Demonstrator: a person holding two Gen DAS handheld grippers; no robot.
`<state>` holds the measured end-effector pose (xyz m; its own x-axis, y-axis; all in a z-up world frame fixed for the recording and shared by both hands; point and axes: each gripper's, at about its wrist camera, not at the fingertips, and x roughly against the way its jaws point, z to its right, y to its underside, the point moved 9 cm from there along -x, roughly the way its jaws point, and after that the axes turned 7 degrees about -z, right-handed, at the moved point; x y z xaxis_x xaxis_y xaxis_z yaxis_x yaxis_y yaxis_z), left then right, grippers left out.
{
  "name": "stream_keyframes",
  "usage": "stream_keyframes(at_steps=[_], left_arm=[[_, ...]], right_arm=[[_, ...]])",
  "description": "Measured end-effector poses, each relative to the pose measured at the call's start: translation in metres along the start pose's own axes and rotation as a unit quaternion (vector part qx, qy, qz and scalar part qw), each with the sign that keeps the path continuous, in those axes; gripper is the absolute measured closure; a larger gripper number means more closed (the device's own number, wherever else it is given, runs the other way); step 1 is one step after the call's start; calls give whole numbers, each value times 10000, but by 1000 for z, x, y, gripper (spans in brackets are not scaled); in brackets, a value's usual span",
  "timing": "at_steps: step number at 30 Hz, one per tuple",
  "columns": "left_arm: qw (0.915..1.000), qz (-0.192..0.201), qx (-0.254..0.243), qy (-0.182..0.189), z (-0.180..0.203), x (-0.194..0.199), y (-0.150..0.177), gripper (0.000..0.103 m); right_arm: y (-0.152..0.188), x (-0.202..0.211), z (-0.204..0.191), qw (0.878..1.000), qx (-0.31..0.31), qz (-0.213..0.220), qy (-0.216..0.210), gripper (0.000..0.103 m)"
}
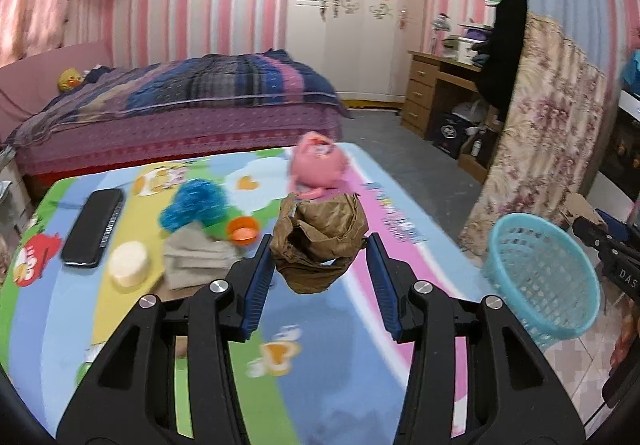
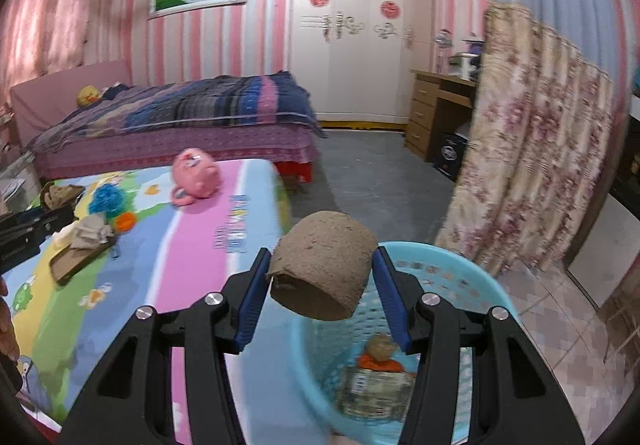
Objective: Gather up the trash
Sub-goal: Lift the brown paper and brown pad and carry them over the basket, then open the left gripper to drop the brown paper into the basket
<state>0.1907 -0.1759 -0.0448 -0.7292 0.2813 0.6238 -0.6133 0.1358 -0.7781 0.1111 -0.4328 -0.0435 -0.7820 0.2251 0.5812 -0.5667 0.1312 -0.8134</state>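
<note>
A pink plush toy and a black case lie on the cartoon-printed mat. My left gripper pinches crumpled brown paper above it. My right gripper, tilted down, clamps a brown cardboard roll over the light blue plastic basket, holding packaging scraps.

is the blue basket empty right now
No, the right wrist view shows the blue basket already holding an orange-and-tan item and a labelled packet at its bottom.
</note>
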Motion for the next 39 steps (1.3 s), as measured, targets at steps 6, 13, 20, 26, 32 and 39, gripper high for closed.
stream_keyframes(at_steps=[6, 13, 20, 26, 32, 39], left_arm=[[9989, -34, -183, 425, 49, -16, -6, 57], [9952, -205, -420, 858, 108, -42, -5, 57], [9869, -344, -972, 1243, 187, -62, 8, 57], [9789, -464, -1304, 1504, 235, -76, 21, 57], [9756, -518, -1375, 1633, 252, -84, 15, 35], [9845, -363, -1183, 1245, 221, -87, 2, 18]], right_arm=[[9, -1, 48, 9991, -187, -38, 383, 51], [25, -11, 97, 9968, -506, -131, 600, 51], [42, -20, 120, 9950, -662, -218, 710, 51], [53, -21, 140, 9930, -775, -297, 842, 51], [55, -22, 150, 9919, -882, -287, 870, 51], [56, -25, 147, 9923, -846, -317, 843, 51]])
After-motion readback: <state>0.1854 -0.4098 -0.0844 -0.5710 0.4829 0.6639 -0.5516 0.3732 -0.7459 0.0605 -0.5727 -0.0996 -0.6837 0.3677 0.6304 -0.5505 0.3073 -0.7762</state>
